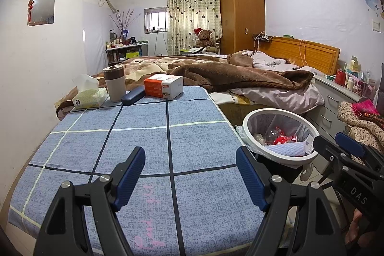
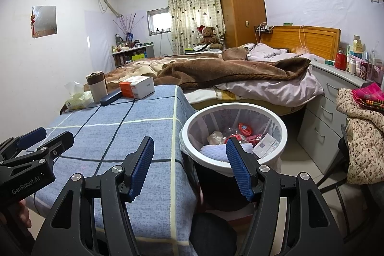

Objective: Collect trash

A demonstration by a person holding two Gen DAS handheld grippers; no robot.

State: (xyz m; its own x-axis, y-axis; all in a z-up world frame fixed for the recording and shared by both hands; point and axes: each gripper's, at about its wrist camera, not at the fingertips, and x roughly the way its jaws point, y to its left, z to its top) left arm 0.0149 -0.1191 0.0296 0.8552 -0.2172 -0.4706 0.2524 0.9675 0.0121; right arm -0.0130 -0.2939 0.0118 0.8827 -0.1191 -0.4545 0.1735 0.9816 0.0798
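1. The left gripper (image 1: 190, 167) is hovering over the near part of the table (image 1: 204, 136), its 2 blue-padded jaws standing apart with nothing between them.
2. The table is wearing a blue checked cloth; its near and middle parts are lying bare.
3. Along the far edge, a tissue pack (image 1: 90, 96) is sitting at the far left corner, then a lidded cup (image 1: 114, 83), a dark case (image 1: 133, 95) and an orange-and-white box (image 1: 163, 85).
4. A white-rimmed trash bin (image 1: 279, 133) is standing just beside the table's right edge, holding red wrappers and other trash.
5. The right gripper (image 1: 336, 139) is showing beside the bin's right rim.
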